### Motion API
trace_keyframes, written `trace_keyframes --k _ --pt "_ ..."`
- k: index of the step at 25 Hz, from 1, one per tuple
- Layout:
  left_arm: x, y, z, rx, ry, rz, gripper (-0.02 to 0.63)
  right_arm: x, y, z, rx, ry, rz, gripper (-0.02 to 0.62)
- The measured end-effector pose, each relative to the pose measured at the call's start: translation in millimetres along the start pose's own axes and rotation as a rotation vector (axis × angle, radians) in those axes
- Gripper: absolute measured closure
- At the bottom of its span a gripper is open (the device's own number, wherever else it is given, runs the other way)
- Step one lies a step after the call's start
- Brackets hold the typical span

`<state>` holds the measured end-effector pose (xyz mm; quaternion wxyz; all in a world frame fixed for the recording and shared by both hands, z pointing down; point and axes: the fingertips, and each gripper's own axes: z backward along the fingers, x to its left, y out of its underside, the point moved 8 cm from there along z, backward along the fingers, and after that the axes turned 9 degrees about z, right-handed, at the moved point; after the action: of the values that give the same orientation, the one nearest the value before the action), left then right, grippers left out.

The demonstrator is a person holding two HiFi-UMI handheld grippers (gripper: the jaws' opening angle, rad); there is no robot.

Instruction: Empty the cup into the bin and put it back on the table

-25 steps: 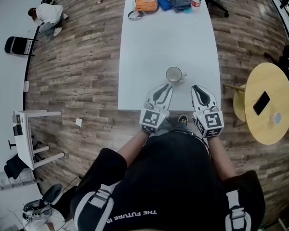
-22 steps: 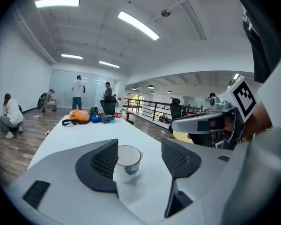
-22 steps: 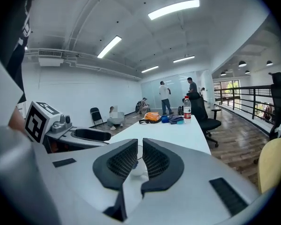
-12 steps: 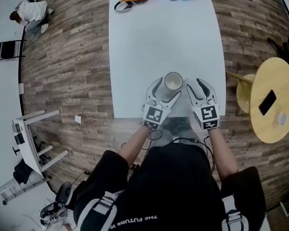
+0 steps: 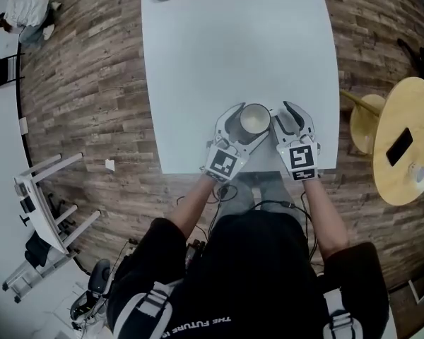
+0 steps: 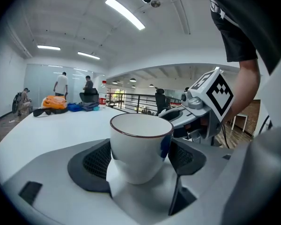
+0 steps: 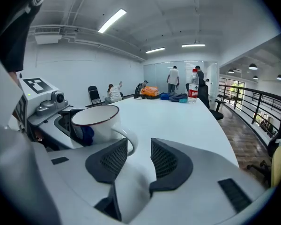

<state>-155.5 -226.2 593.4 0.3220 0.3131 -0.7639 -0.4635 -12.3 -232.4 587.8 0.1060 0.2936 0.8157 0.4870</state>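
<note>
The left gripper (image 6: 141, 159) is released: its jaws have just been opening, and the cup (image 6: 140, 146) stands upright between them. The black ribbed pads (image 6: 97, 161) flank its body closely on both sides. Whether they already touch the glaze cannot be told, but no squeeze shows.

The right gripper (image 7: 139, 149) is also released, its jaws having just been opening too, with only bare tabletop (image 5: 233, 41) between them. The cup's handle (image 7: 129, 143) curls just beside the tip of its left jaw, not inside the gap.

So the cup lies straight ahead of the left gripper and up-left of the right one. Its axis is vertical and its handle points right, towards the right gripper. The left gripper is the nearer by far, and closing on the body looks like the natural grasp.

The cup is smooth white glazed ceramic. It has a thin dark red line round the rim, walls that round in towards a narrower foot, and a blue mark on the side by the handle. That glaze will probably be slippery against the pads. What it holds is not clear from above.

It stands near the near edge of a plain matt white tabletop. At the far end are an orange bag (image 7: 150, 92) and a water bottle (image 7: 193, 90). No bin shows in any view.
</note>
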Motion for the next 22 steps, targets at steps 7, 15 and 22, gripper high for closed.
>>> trace_keyframes --k 7,15,22 --pt "8.6 1.5 -7.0 -0.007 0.075 0.006 0.236 4.3 -0.6 -6.9 -0.027 0.017 -0.021 0.530" --pt "1.8 -29.5 2.5 -0.031 0.137 0.033 0.236 -1.1 -22.3 18.3 -0.078 0.061 -0.115 0.545" --pt "-66.2 -87.2 2.5 -0.064 0.370 -0.026 0.236 -9.0 -34.1 119.2 -0.108 0.257 -0.243 0.546"
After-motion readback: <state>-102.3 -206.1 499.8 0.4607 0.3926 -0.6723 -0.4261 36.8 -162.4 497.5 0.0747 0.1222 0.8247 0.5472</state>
